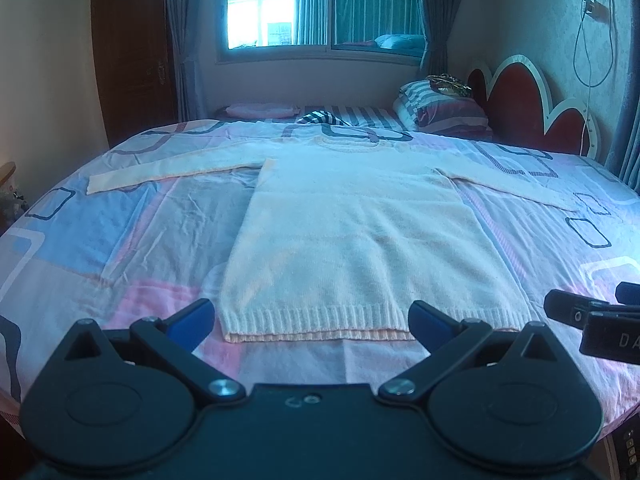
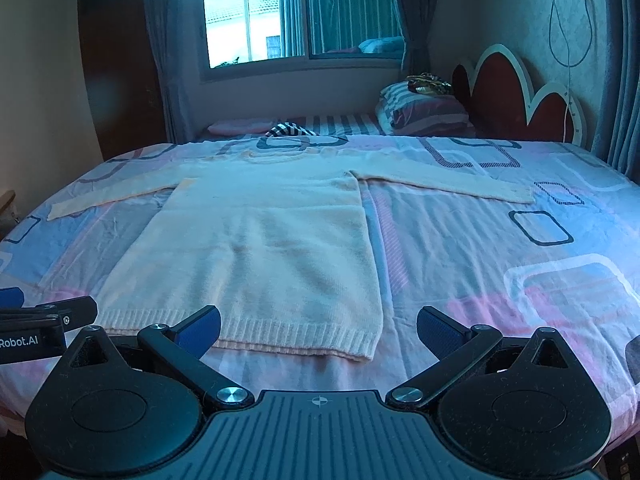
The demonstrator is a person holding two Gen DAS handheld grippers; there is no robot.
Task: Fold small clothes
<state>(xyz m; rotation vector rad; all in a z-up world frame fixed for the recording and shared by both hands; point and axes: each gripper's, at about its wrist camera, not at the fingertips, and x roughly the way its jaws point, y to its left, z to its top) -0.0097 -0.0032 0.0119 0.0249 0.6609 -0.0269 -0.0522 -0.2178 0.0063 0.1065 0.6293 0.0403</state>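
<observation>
Cream knit sweater [image 1: 360, 236] lies flat on the bed [image 1: 120, 240], ribbed hem [image 1: 320, 322] at the near edge, both sleeves spread out sideways, neckline toward the far pillows [image 1: 436, 110]. No fold made yet; judged the opening step. Left gripper [image 1: 312, 318] hovers at the hem, fingers spread, holding nothing. Right gripper [image 2: 318, 330] near the hem's right corner, likewise spread and empty. Next likely calls for pinching a sleeve or hem corner.

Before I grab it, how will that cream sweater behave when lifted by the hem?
The sweater is a soft knit lying flat, so it will probably droop. Its spread sleeves would likely trail. The ribbed hem looks thicker, probably an easier grip.
</observation>
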